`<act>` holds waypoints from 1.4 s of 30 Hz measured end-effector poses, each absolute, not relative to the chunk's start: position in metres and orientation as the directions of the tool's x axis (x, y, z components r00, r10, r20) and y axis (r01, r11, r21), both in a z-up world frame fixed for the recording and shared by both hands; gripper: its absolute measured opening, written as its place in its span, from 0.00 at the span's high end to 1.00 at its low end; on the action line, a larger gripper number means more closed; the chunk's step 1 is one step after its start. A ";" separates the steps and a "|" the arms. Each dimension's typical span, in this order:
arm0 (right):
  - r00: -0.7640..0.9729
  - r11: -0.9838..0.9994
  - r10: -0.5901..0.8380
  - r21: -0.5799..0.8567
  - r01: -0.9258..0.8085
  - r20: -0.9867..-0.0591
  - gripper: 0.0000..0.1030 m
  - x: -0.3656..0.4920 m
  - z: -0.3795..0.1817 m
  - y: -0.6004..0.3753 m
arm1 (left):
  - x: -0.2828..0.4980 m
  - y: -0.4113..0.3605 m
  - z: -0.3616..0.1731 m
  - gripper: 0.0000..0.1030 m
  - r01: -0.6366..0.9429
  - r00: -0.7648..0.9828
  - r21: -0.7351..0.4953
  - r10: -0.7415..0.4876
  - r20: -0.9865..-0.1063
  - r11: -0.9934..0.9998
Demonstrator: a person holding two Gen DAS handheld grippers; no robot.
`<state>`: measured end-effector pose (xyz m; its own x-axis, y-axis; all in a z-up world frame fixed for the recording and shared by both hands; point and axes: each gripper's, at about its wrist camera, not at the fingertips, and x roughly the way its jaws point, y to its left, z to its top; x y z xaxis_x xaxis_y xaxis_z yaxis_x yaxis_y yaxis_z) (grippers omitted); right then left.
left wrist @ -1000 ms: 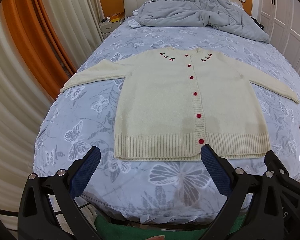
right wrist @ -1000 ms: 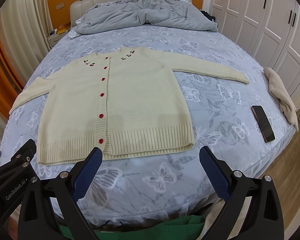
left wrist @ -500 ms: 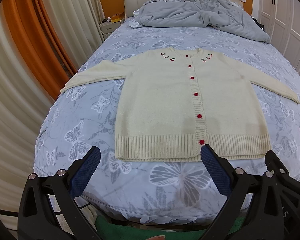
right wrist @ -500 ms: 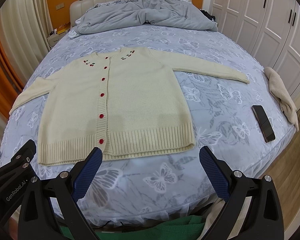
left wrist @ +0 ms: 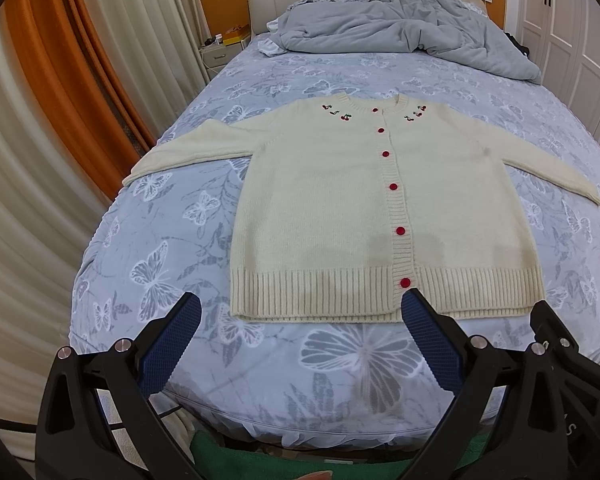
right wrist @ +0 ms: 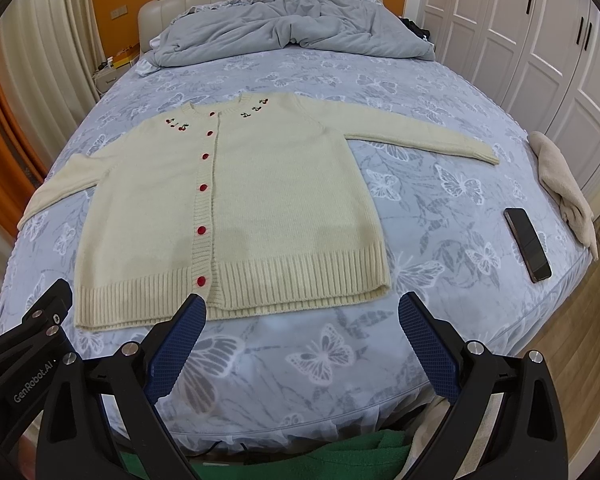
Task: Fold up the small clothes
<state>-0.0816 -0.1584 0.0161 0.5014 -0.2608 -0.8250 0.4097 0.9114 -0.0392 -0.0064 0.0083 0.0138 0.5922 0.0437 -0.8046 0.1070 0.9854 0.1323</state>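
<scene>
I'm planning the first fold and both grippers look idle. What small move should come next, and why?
Probably bring the left gripper forward to the left sleeve. The cardigan lies flat and buttoned on the bed, both sleeves spread out, nothing folded. Both the left gripper and the right gripper are open, empty and short of the hem, so a sleeve seems the natural first grab.

We see a matt, fuzzy knit cardigan point(left wrist: 340, 200) with a ribbed hem and glossy red buttons point(left wrist: 400, 231), on a bed point(left wrist: 172, 240) in smooth printed cloth. Our claw pads point(right wrist: 176, 344) look like textured blue rubber on matt black plastic; the phone point(right wrist: 527, 243) is glossy, the quilt point(right wrist: 284, 28) soft.
</scene>
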 end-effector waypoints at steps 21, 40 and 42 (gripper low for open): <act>0.486 0.909 -0.254 -0.035 0.415 -0.836 0.07 -0.078 0.008 -0.158 | -0.004 0.007 0.005 0.05 0.103 0.585 0.163 0.073 -0.807 0.981; 0.621 0.817 -0.126 0.274 0.507 -0.774 0.09 -0.031 -0.032 -0.380 | 0.038 0.029 -0.006 0.05 0.039 0.624 0.013 -0.014 -0.781 0.999; 0.591 0.769 -0.162 0.274 0.578 -0.790 0.10 -0.008 -0.048 -0.445 | 0.049 0.027 -0.011 0.05 0.024 0.630 0.001 -0.015 -0.776 1.000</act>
